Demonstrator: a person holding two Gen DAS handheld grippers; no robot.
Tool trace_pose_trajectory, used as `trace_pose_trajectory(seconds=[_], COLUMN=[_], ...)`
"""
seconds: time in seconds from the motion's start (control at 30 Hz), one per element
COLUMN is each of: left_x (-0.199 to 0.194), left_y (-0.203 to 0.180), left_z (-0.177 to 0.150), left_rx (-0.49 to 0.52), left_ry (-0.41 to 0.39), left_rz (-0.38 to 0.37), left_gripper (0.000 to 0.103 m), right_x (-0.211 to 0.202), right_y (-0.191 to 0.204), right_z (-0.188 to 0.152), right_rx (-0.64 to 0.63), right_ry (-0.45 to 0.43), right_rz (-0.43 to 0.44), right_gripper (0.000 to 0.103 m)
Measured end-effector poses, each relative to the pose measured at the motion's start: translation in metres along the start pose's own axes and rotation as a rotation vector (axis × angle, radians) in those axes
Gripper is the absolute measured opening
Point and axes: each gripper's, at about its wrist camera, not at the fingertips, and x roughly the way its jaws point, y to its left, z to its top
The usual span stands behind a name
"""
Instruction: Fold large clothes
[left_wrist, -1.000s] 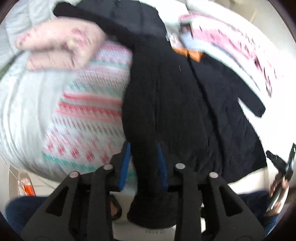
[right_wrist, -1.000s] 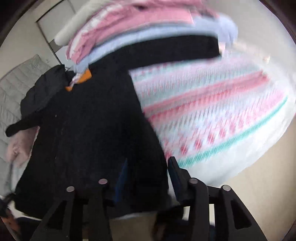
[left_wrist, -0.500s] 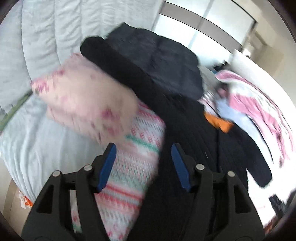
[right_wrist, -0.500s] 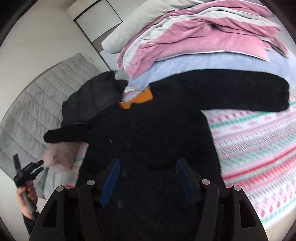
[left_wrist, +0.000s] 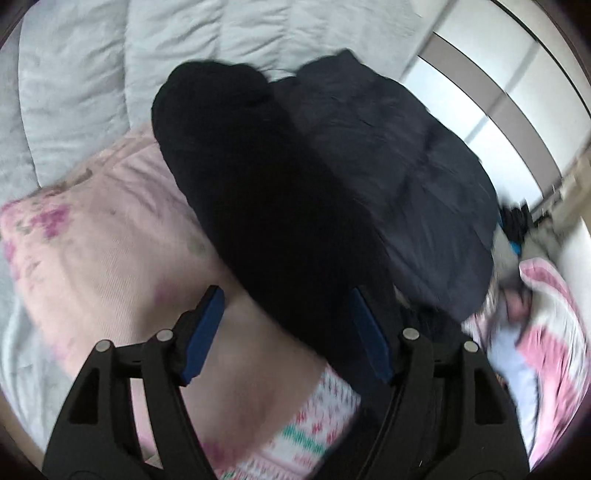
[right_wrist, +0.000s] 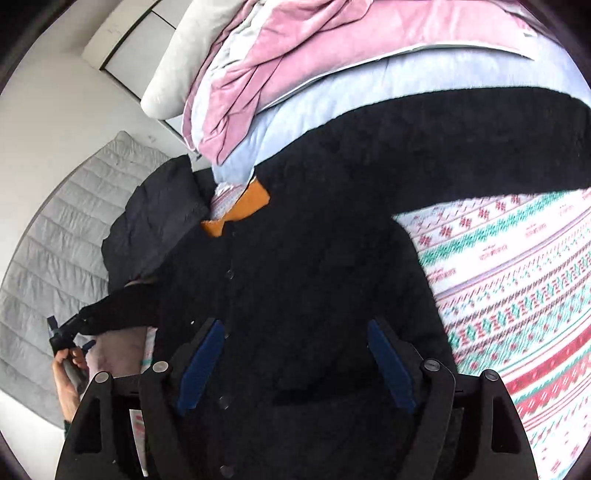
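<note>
The black cardigan (right_wrist: 314, 280) lies spread front-up on the bed, over the patterned bedspread (right_wrist: 517, 280), its button line running from the near edge of the bed up toward the stacked bedding at the far side. That button line is its long axis, and an orange label (right_wrist: 240, 210) marks the neck end, pointing away from the person. One sleeve (right_wrist: 461, 147) stretches out sideways to the right, along the foot of the pink and pale blue quilts (right_wrist: 295, 81). The other sleeve (left_wrist: 266, 206) runs out to the left across a pink pillow (left_wrist: 92, 240) toward the grey padded headboard (left_wrist: 147, 55), with a dark quilted jacket (left_wrist: 399, 177) heaped just beside it.

The garment seems laid flat like this so the sleeves can be folded in over the body first.

The left claw (left_wrist: 288, 328) is open, its blue-padded fingers (left_wrist: 207, 328) straddling the left sleeve without pinching it; in the right wrist view it sits at the sleeve's cuff end, which suggests a grasp there is being lined up. The right claw (right_wrist: 295, 365) is also open and empty, hovering above the lower body of the cardigan near the near edge of the bed, its fingers either side of the button line. Whether either claw touches the cloth cannot be told.
</note>
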Motion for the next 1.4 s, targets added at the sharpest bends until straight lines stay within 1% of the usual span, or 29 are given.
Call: trace_pose_trajectory(seconds=[0.07,0.1,0.13,0.2,0.23,0.3,0.37,0.4,0.43,0.47,0.57,0.63,0.7,0.73,0.8,0.83,0.9,0.97,1.0,1.03,1.07,1.1,1.13,1.17,1.23,1.27,1.3,1.37,1.4], left_x=[0.012,0.014,0.017,0.024,0.027,0.032,0.031,0.030,0.025,0.022,0.001,-0.018,-0.041,-0.060,-0.086,-0.102,-0.126,-0.148,-0.156,-0.159,-0.160,-0.156,-0.151,-0.145,-0.130,-0.120,-0.109,-0.083,-0.079], left_y=[0.004,0.004,0.004,0.006,0.007,0.005,-0.002,-0.003,-0.001,0.002,0.007,0.002,-0.010,-0.024,-0.046,-0.064,-0.101,-0.149,-0.180,-0.198,-0.216,-0.235,-0.245,-0.251,-0.256,-0.254,-0.249,-0.237,-0.227], left_z=[0.012,0.016,0.021,0.028,0.030,0.030,0.030,0.031,0.033,0.035,0.039,0.037,0.031,0.026,0.013,0.001,-0.030,-0.078,-0.111,-0.134,-0.158,-0.186,-0.206,-0.218,-0.231,-0.230,-0.227,-0.209,-0.207], left_rx=[-0.033,-0.039,-0.052,-0.088,-0.108,-0.093,-0.039,-0.027,-0.042,-0.057,-0.092,-0.090,-0.065,-0.020,0.064,0.125,0.231,0.404,0.540,0.632,0.725,0.819,0.877,0.915,0.967,0.963,0.940,0.853,0.821], left_ry=[-0.039,-0.056,-0.072,-0.083,-0.102,-0.120,-0.141,-0.149,-0.154,-0.157,-0.189,-0.232,-0.295,-0.343,-0.410,-0.444,-0.480,-0.460,-0.407,-0.351,-0.277,-0.193,-0.151,-0.125,-0.067,-0.038,-0.007,0.045,0.060], left_rz=[-0.018,-0.027,-0.045,-0.084,-0.085,-0.063,-0.015,-0.007,-0.044,-0.083,-0.183,-0.231,-0.286,-0.325,-0.382,-0.421,-0.493,-0.579,-0.646,-0.693,-0.732,-0.738,-0.724,-0.714,-0.679,-0.652,-0.628,-0.558,-0.547], left_gripper=[0.073,0.075,0.080,0.084,0.084,0.084,0.055,0.030,0.019,0.015,0.013,0.013,0.013,0.013,0.013,0.013,0.013,0.015,0.022,0.036,0.044,0.055,0.056,0.056,0.057,0.057,0.057,0.057,0.058], right_x=[0.000,-0.007,-0.007,-0.011,-0.008,-0.005,0.002,0.003,0.004,0.003,-0.001,-0.004,-0.005,-0.006,-0.007,-0.008,-0.008,-0.004,-0.002,0.001,0.003,0.004,0.005,0.006,0.006,0.006,0.006,0.005,0.005], right_y=[-0.010,-0.013,-0.017,-0.024,-0.026,-0.025,-0.023,-0.022,-0.020,-0.018,-0.013,-0.012,-0.014,-0.015,-0.016,-0.017,-0.016,-0.012,-0.009,-0.007,-0.006,-0.006,-0.005,-0.006,-0.008,-0.010,-0.012,-0.015,-0.018], right_z=[0.005,0.006,0.008,0.009,0.008,0.006,0.005,0.004,0.005,0.005,0.006,0.005,0.005,0.004,0.004,0.003,0.003,0.004,0.004,0.004,0.003,0.003,0.002,0.001,-0.001,-0.002,-0.003,-0.005,-0.005], right_rx=[0.036,0.050,0.071,0.089,0.094,0.097,0.089,0.084,0.076,0.071,0.064,0.074,0.088,0.097,0.109,0.116,0.128,0.132,0.131,0.130,0.130,0.128,0.127,0.125,0.127,0.129,0.131,0.132,0.132], right_ry=[-0.022,-0.030,-0.044,-0.053,-0.045,-0.029,-0.010,-0.009,-0.010,-0.012,-0.031,-0.041,-0.041,-0.041,-0.043,-0.047,-0.057,-0.060,-0.055,-0.049,-0.046,-0.044,-0.045,-0.042,-0.031,-0.024,-0.021,-0.014,-0.010], right_rz=[0.008,0.011,0.017,0.016,0.009,0.006,0.010,0.014,0.017,0.019,0.039,0.049,0.057,0.061,0.066,0.069,0.072,0.077,0.079,0.079,0.077,0.073,0.064,0.050,0.036,0.036,0.035,0.025,0.015], right_gripper=[0.081,0.082,0.082,0.082,0.082,0.081,0.081,0.081,0.081,0.081,0.081,0.081,0.082,0.082,0.081,0.081,0.082,0.081,0.081,0.081,0.081,0.081,0.081,0.081,0.082,0.081,0.081,0.081,0.081])
